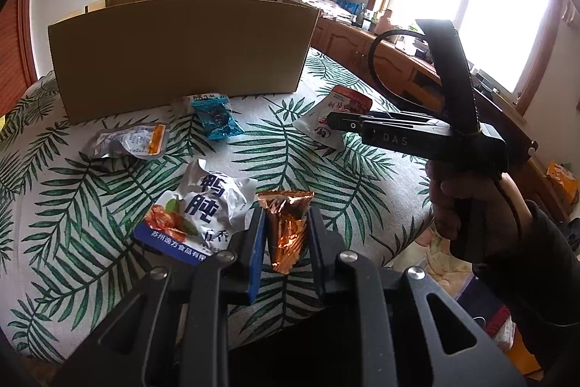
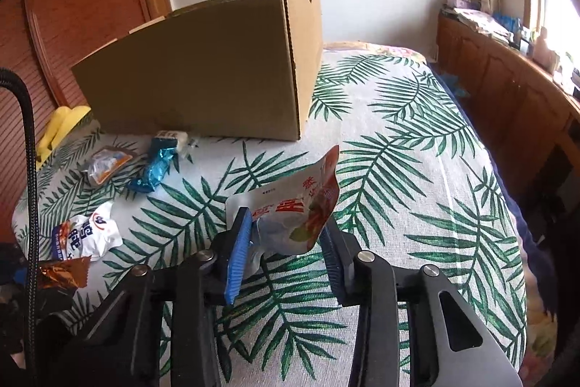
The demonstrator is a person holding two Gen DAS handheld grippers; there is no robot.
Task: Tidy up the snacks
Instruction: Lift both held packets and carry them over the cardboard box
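Two upright packets [image 1: 286,227] [image 2: 297,209], long axes vertical

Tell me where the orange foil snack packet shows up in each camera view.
Left wrist view: the orange foil packet sits low centre, clamped between the left gripper fingers.
Right wrist view: the same packet is at the far left edge, low.
Shared landmark: the cardboard box standing behind the snacks.

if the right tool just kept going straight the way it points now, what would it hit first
Probably the bedspread. The right tool, pinching a white and red snack pouch, angles down toward open leaf-print fabric, with the cardboard box off to the left of that line. Depth is hard to judge here.
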